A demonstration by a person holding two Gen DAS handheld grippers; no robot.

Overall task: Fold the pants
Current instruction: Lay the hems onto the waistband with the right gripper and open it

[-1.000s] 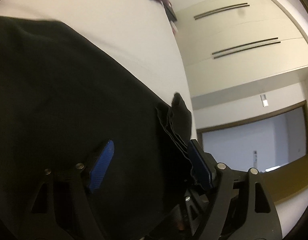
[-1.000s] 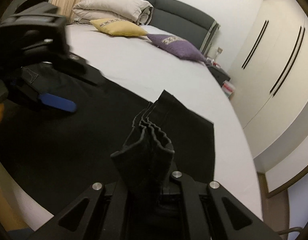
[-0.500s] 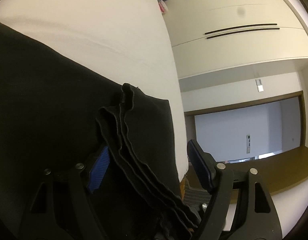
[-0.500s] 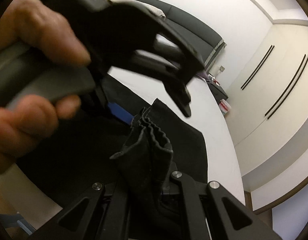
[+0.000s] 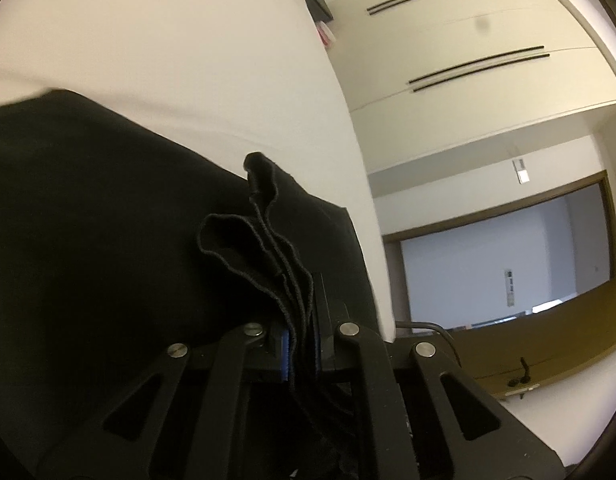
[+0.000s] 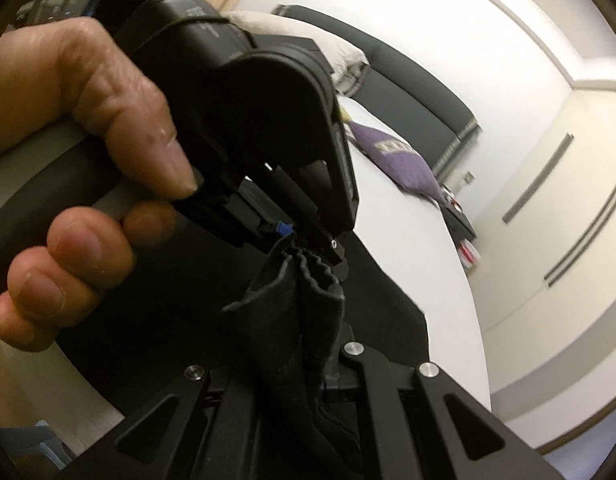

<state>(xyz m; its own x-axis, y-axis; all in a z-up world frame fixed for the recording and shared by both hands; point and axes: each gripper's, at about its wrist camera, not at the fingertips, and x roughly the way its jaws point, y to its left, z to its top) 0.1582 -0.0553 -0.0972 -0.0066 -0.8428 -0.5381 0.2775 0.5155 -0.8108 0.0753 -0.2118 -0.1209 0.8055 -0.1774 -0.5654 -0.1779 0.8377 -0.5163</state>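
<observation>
Black pants (image 5: 108, 240) lie spread on a white bed (image 5: 188, 60). My left gripper (image 5: 302, 340) is shut on the bunched hem layers of the pants (image 5: 260, 240), which stick up between its blue pads. My right gripper (image 6: 296, 376) is shut on the same bunch of cloth (image 6: 300, 292), lifted above the bed. In the right wrist view the left gripper (image 6: 292, 236) and the hand holding it (image 6: 88, 140) are directly in front, pinching the top of that bunch.
A purple pillow (image 6: 396, 156) and a dark headboard (image 6: 408, 80) are at the far end of the bed. White wardrobe doors (image 5: 468, 60) stand beside the bed. A bedside table (image 6: 462, 224) is past the bed's edge.
My left gripper has closed its open jaws on the bunched hem that the right gripper holds. It moved right up to the right gripper.
</observation>
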